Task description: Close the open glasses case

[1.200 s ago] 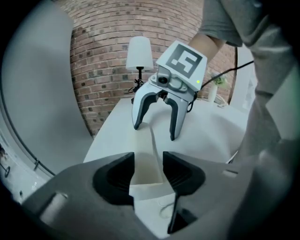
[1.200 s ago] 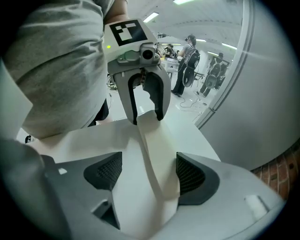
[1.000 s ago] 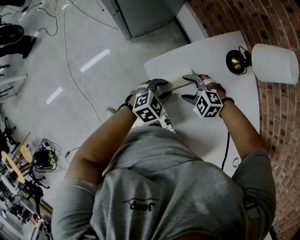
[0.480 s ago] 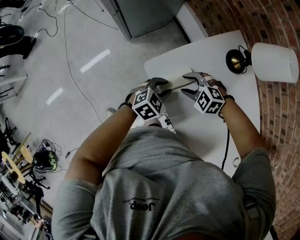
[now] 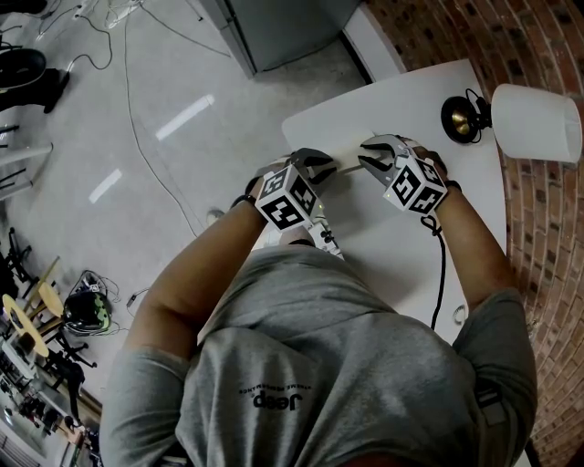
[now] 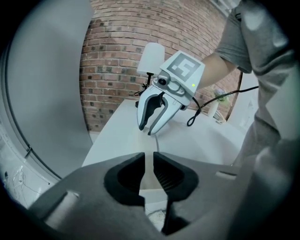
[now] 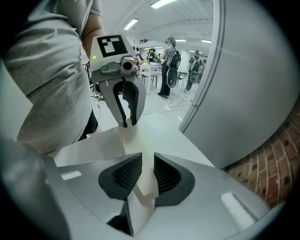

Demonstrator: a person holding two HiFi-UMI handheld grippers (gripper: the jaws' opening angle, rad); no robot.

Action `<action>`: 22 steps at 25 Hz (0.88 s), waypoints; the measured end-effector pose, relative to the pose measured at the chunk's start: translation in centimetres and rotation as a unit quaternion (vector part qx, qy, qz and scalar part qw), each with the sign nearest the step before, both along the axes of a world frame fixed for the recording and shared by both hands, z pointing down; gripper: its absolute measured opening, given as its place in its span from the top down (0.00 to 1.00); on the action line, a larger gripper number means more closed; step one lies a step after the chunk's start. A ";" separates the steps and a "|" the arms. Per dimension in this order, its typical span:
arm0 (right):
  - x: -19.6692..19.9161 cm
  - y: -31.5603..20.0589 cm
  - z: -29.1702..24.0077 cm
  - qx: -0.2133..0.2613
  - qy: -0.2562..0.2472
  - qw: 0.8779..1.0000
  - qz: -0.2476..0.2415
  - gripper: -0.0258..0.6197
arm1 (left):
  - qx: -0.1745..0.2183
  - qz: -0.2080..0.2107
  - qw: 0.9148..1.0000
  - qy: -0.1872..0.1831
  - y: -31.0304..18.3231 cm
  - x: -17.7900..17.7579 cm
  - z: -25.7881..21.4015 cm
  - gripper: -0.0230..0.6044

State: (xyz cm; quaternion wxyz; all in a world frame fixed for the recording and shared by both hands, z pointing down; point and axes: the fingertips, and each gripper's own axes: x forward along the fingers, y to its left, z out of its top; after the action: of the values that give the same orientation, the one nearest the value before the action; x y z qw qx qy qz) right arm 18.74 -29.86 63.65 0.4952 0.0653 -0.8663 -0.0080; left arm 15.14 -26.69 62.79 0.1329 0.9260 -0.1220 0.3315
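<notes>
Closing just now, left claw (image 6: 149, 161) and right claw (image 7: 147, 162) seemingly pinch the pale glasses case (image 7: 136, 140), barely visible overhead.

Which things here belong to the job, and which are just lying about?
Job: case; left gripper and right gripper, whose jaws have just been closing on its ends.
Lying about: lamp; grey cabinet.

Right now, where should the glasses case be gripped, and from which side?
By its two narrow ends, one gripper from each side: the glasses case is long, thin and lies between them. The left gripper and right gripper have just been closing, an end between each one's jaws.
</notes>
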 end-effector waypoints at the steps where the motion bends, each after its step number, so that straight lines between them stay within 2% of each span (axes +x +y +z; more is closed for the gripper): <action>1: 0.0 -0.4 -0.4 0.003 -0.007 1.000 0.010 0.83 | 0.002 -0.006 1.000 0.005 -0.3 -0.1 -0.3 0.89; 6: -0.6 -2.3 -2.8 0.015 -0.044 0.997 0.054 0.94 | 0.013 -0.041 0.999 0.027 -2.0 -1.0 -1.9 0.97; 13: -3.4 -4.0 -5.7 0.024 -0.076 0.994 0.076 0.95 | 0.022 -0.097 0.993 0.059 -4.7 -4.0 -5.1 0.97; 22: -9.8 -6.0 -11.6 0.031 -0.120 0.987 0.103 0.95 | 0.046 -0.177 0.979 0.093 -7.3 -11.5 -10.7 0.97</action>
State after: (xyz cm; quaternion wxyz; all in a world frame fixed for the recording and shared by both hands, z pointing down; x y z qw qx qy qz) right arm 8.94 -35.85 52.08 0.3835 0.1697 -0.9075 0.0241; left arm 3.68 -33.94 52.11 0.1575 0.9218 -0.2859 0.2092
